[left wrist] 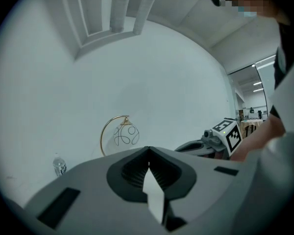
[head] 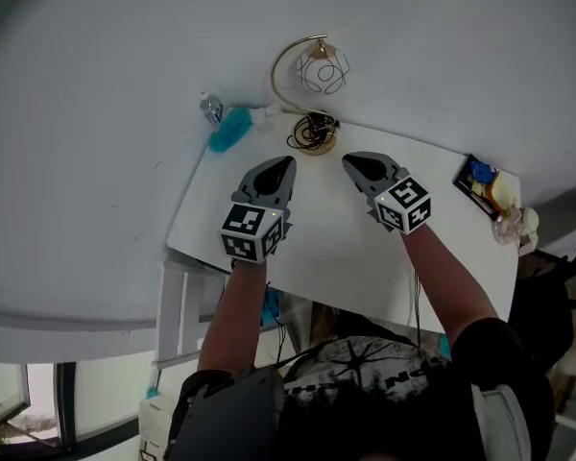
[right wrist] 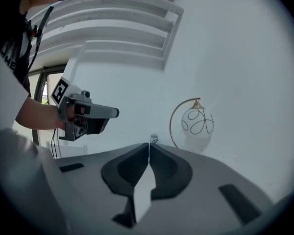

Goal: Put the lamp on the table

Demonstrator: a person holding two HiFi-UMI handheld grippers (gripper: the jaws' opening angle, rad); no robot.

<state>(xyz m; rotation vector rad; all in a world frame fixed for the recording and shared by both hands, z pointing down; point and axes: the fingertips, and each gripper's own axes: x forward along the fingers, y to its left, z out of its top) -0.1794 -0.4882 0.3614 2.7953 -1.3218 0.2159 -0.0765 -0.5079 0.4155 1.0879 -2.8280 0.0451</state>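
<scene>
Gold arched lamp (head: 323, 67) with wire globe, white rectangular table (head: 336, 248)

From here I see a white rectangular table (head: 336, 253). A small dark tray of blue and yellow items (head: 480, 182) lies at its far right corner.

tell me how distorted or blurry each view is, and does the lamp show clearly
Head view: soft even light, lamp small but sharp, edges bowed. Left gripper view: heavy fisheye, black corners, lamp small and slightly soft. Right gripper view: same fisheye and vignette, lamp a bit crisper.
</scene>
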